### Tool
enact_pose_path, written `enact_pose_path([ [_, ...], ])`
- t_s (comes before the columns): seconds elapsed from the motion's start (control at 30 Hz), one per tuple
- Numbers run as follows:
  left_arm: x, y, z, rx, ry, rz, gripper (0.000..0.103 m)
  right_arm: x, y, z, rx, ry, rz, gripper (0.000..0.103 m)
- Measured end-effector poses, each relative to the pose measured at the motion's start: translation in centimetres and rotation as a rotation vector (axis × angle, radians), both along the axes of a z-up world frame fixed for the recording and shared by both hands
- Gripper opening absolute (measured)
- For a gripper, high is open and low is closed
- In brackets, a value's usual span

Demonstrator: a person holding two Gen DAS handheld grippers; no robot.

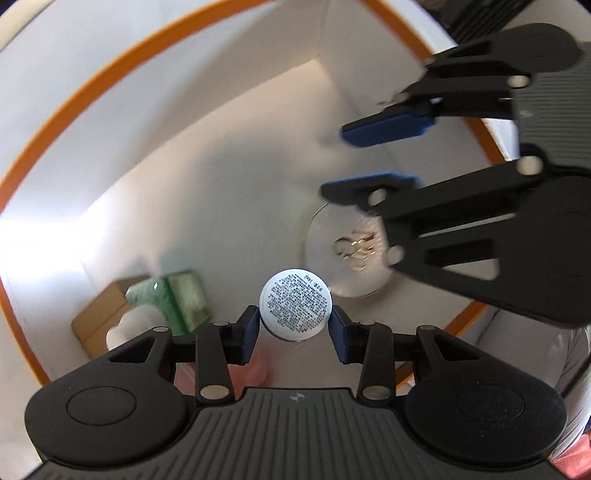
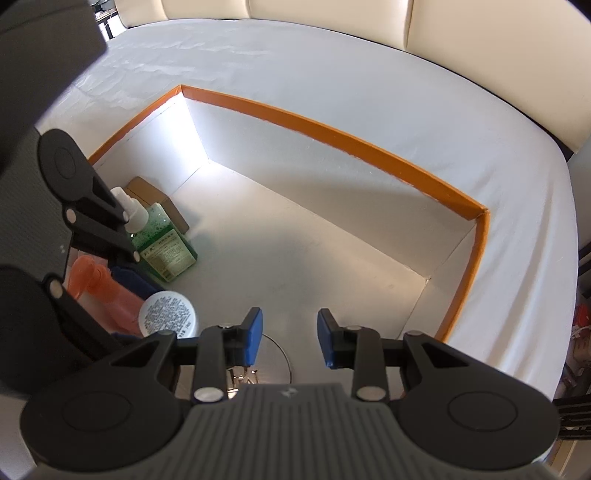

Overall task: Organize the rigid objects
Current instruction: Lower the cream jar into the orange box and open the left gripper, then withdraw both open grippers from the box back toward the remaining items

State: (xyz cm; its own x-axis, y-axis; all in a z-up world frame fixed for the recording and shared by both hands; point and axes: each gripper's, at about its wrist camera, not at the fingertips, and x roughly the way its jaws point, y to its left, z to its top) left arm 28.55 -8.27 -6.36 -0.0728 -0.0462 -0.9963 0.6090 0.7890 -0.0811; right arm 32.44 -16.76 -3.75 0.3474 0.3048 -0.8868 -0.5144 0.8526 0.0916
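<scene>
A surface draped in a white cloth (image 2: 406,122) is seen in the right wrist view, with cream cushions (image 2: 480,29) behind it. On the cloth a large open box (image 2: 332,133) is set, white inside and edged in orange. Within the box, against its left side, a flat brown carton (image 2: 147,188) is seen by the wall, and just in front of it a green bottle (image 2: 166,243) with a white spray cap is placed. Near the bottle a pink bottle (image 2: 103,288) is laid on its side.

On the box floor a round silver disc (image 1: 332,243) with gold lettering is found, partly hidden beneath the right gripper (image 2: 290,338), whose blue-padded fingers are spread apart above it with nothing between them. In the left wrist view that gripper is blurred.

A small round white jar (image 1: 295,304) with a printed label facing the camera is pinched between the fingers of the left gripper (image 1: 294,328) and is held above the box floor, just beside the pink bottle and near the disc.
</scene>
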Motion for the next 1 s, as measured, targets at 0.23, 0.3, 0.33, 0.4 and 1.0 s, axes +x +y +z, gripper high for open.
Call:
enact_pose_path([
  [0.23,0.0,-0.2,-1.3,0.025,0.008,0.080,0.046,0.3,0.2,-0.7,0.000,0.013,0.002,0.032],
  [0.3,0.1,-0.1,-1.7,0.025,0.020,0.100,0.046,0.3,0.2,-0.8,-0.002,0.020,0.004,0.032],
  [0.33,0.1,-0.1,-2.0,0.022,0.024,0.107,0.046,0.4,0.3,-0.9,-0.005,0.024,0.006,0.032],
  [0.4,0.3,0.2,-2.0,0.029,0.021,0.116,0.048,0.4,0.4,-1.0,-0.011,0.030,0.009,0.032],
  [1.0,-0.9,3.1,1.6,-0.141,-0.202,0.188,0.038,1.7,2.0,-3.4,-0.068,0.173,-0.057,0.032],
])
